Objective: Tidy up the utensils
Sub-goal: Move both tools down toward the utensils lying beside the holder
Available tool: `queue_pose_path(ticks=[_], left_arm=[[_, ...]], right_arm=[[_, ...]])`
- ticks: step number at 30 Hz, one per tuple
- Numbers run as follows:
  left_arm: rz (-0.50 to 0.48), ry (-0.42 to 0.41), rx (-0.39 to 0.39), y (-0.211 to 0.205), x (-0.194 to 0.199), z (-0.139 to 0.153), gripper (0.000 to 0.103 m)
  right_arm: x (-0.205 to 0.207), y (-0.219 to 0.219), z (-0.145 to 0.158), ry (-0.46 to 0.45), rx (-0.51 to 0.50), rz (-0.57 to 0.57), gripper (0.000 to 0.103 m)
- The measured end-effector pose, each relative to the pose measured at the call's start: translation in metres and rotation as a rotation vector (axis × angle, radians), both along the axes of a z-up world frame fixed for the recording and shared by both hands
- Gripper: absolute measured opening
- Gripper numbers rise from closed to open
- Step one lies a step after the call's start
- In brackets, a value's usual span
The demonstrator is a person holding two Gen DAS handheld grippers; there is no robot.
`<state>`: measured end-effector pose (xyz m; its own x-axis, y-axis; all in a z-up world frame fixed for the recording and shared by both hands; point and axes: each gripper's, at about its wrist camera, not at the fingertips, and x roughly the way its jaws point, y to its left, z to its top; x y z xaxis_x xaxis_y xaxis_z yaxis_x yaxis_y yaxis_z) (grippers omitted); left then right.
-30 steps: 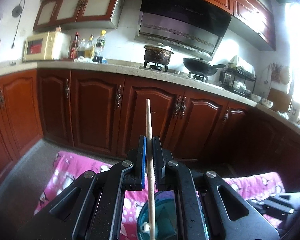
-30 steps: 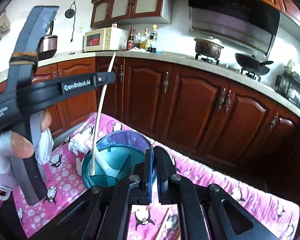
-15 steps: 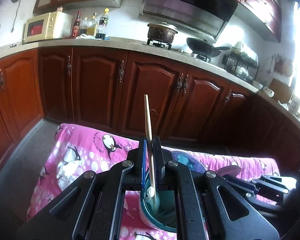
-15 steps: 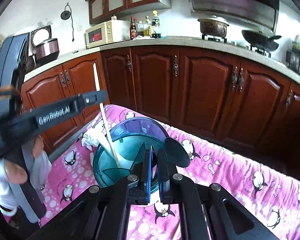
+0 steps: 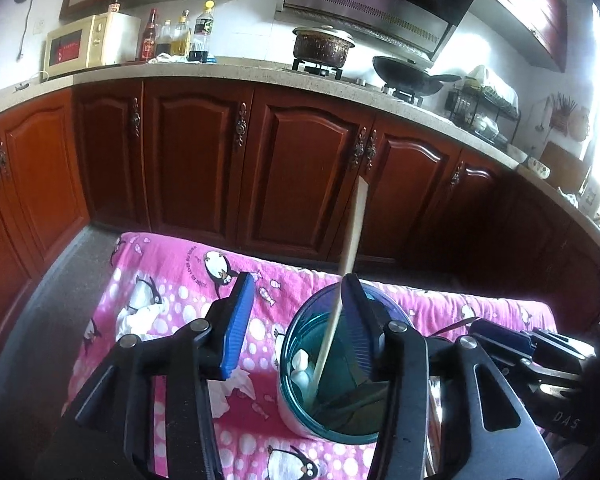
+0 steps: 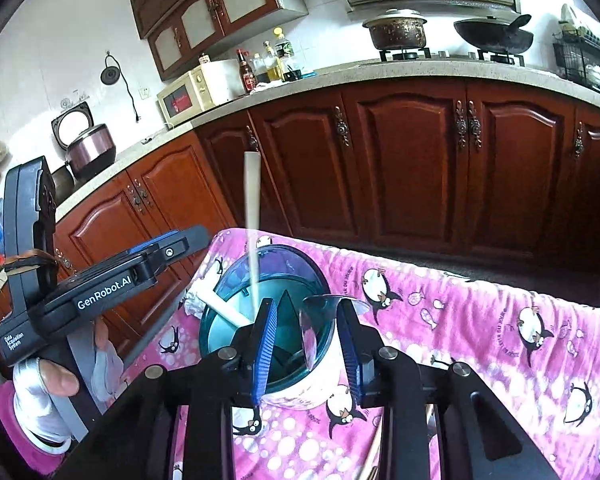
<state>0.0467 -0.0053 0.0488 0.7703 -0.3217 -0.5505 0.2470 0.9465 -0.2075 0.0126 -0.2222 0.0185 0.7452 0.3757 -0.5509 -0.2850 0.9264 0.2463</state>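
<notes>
A teal round utensil holder (image 5: 332,376) stands on the pink penguin cloth (image 5: 172,272); it also shows in the right wrist view (image 6: 268,312). A pale wooden chopstick (image 5: 350,248) stands in it, leaning, free of both grippers; it shows blurred in the right wrist view (image 6: 252,216). A white utensil handle (image 6: 224,308) lies in the holder too. My left gripper (image 5: 298,320) is open, its jaws spread around the holder's near left side. My right gripper (image 6: 308,344) is open just above the holder's near rim.
Dark wooden cabinets (image 5: 300,168) and a stone counter (image 5: 260,76) with a microwave (image 5: 84,46), bottles, a pot and a wok lie behind. White crumpled tissue (image 5: 140,320) lies on the cloth left of the holder. Utensil tips (image 6: 374,456) show at the right wrist view's bottom.
My left gripper opened and let go of the chopstick, which now stands in the holder. My right gripper opened too and moved closer to the holder.
</notes>
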Motion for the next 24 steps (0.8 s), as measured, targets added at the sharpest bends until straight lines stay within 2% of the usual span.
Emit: queue_pose_path(ticks=[5, 16, 24], left_arm=[[-0.006, 0.021, 0.023, -0.005, -0.007, 0.004, 0.056], [-0.011, 0.064, 0.075, -0.019, -0.033, 0.009, 0.059], [-0.033, 0.057, 0.139, -0.037, -0.060, 0.013, 0.059]], right_arm=[[-0.011, -0.007, 0.006, -0.013, -0.002, -0.013, 0.037], [-0.033, -0.011, 0.014, -0.017, -0.019, -0.036, 0.040], [-0.059, -0.027, 0.021, -0.033, -0.050, -0.072, 0.042]])
